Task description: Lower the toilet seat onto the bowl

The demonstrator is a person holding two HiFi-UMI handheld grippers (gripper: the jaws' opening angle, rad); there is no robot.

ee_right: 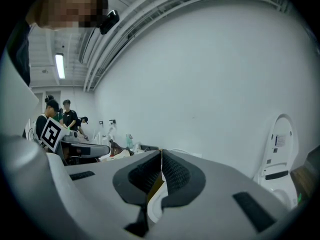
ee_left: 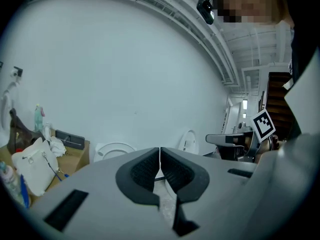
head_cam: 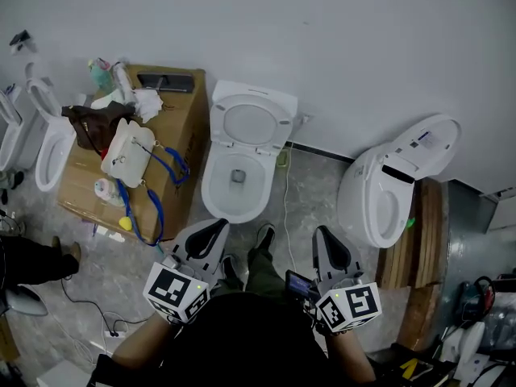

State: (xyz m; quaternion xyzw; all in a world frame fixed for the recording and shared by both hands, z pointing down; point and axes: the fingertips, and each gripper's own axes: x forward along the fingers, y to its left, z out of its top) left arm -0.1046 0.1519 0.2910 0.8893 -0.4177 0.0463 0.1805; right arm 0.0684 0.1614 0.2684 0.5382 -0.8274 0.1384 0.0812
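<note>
Seat: toilet seat (head_cam: 282, 127) up vs wall, behind bowl (head_cam: 211, 185).
Tools: left tool (head_cam: 214, 227), right tool (head_cam: 323, 235) both pressed together, empty, near body.
Do: prob. reach seat's top edge, tip fwd, lower slow.

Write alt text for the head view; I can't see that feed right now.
A white toilet stands against the wall with its seat raised above the open bowl. Below it, the left tool and right tool are both shut, empty and short of the toilet. A cluttered cardboard box sits at the view's left, a second toilet at its right.
</note>
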